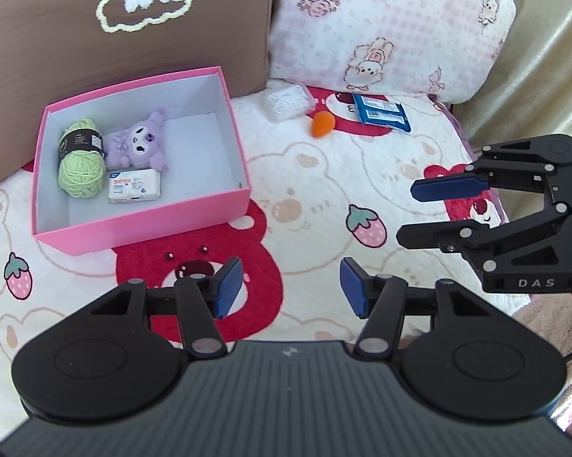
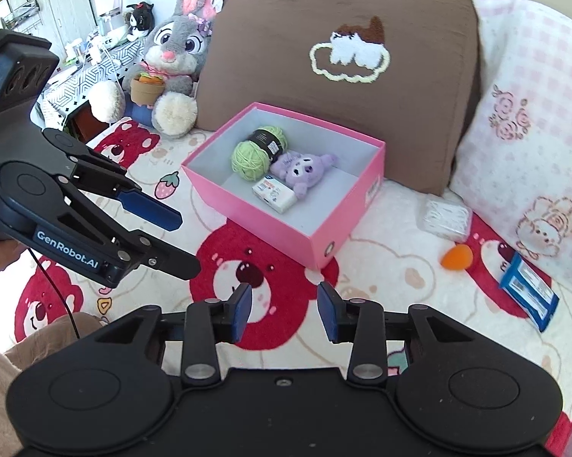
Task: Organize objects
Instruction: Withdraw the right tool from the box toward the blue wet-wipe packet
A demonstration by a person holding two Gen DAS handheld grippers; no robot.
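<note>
A pink box sits open on the bear-print blanket, against a brown pillow. Inside lie green yarn, a purple plush and a white tissue pack, all crowded together at one end. Outside, near the pink pillow, lie a clear packet, an orange egg and a blue pack. The left gripper and the right gripper are both spread and empty, above the blanket.
</note>
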